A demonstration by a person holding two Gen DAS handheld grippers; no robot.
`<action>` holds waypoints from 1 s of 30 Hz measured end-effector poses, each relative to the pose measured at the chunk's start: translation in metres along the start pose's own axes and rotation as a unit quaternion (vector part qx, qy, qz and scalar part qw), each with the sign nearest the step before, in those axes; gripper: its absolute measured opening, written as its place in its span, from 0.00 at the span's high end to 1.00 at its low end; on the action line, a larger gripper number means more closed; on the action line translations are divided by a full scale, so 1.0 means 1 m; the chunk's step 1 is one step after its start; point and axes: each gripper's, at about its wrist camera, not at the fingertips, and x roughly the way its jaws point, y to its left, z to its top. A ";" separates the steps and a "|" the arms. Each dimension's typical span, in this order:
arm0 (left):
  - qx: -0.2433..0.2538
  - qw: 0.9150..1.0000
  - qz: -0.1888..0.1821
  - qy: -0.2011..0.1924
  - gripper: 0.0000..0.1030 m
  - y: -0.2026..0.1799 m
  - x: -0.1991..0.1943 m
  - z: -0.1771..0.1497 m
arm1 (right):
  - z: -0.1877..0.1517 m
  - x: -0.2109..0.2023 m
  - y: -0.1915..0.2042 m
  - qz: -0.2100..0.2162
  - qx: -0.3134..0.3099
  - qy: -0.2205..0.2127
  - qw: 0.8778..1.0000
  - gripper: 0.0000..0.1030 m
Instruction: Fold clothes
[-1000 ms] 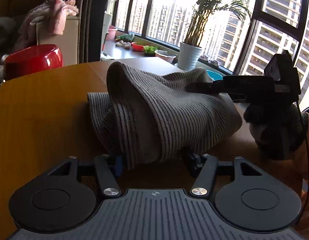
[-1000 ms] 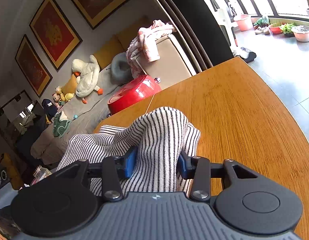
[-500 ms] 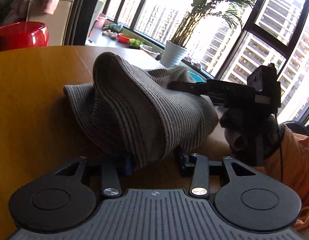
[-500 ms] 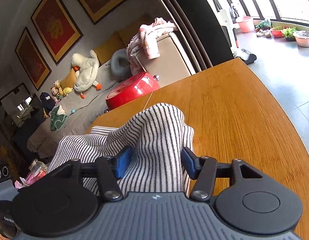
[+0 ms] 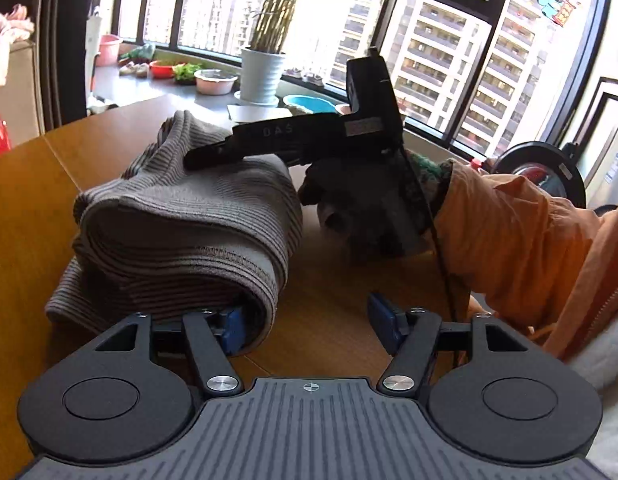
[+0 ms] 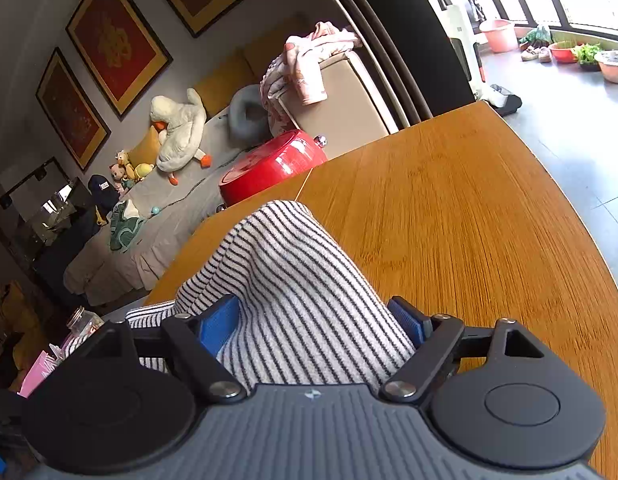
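A striped knit garment [image 5: 181, 220] lies bunched in folds on the wooden table [image 5: 329, 320]. My left gripper [image 5: 309, 324] is open; the garment's near fold rests against its left finger [image 5: 229, 330] and the right finger is clear of it. The other gripper [image 5: 293, 136] lies over the garment's far side in this view. In the right wrist view my right gripper [image 6: 313, 324] is open wide, with the striped garment [image 6: 293, 288] humped loosely between its fingers.
A red round container [image 6: 269, 164] sits at the table's far edge. An orange-sleeved arm [image 5: 521, 248] reaches across at the right. Beyond the table are a potted plant [image 5: 261, 76], bowls on the window ledge and a sofa with toys [image 6: 177, 132].
Both grippers have opened and let go of the garment, which has dropped lower onto the table. The left view has swung right, toward the window.
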 end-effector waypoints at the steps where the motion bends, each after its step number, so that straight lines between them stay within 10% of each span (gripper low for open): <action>1: 0.005 1.000 0.000 -0.005 0.22 -0.001 -0.007 0.002 | 0.000 0.000 0.000 0.000 0.000 0.000 1.000 0.20; 5: -0.012 0.998 0.014 -0.053 0.08 0.007 -0.031 0.017 | 0.000 0.000 -0.002 0.002 0.001 -0.002 1.000 0.19; 10: -0.096 0.982 0.118 -0.114 0.06 0.044 -0.011 0.049 | -0.002 -0.003 0.001 -0.011 -0.004 -0.009 1.000 0.17; 14: -0.162 0.966 0.185 -0.082 0.24 0.092 0.037 0.055 | -0.009 -0.021 0.014 -0.046 -0.023 -0.033 0.998 0.15; 20: -0.191 0.964 0.163 -0.090 0.27 0.118 0.051 0.037 | -0.026 -0.091 0.017 -0.056 0.006 -0.061 0.997 0.17; 22: -0.205 0.963 0.149 -0.093 0.31 0.120 0.049 0.031 | -0.031 -0.097 0.006 -0.035 0.064 -0.034 0.997 0.35; 27: -0.256 0.953 0.126 -0.104 0.35 0.119 0.040 0.010 | -0.034 -0.068 -0.013 -0.003 0.158 0.014 0.987 0.47; 30: -0.304 0.942 0.089 -0.109 0.38 0.121 0.036 -0.003 | -0.008 -0.045 -0.003 -0.034 0.098 0.014 0.994 0.47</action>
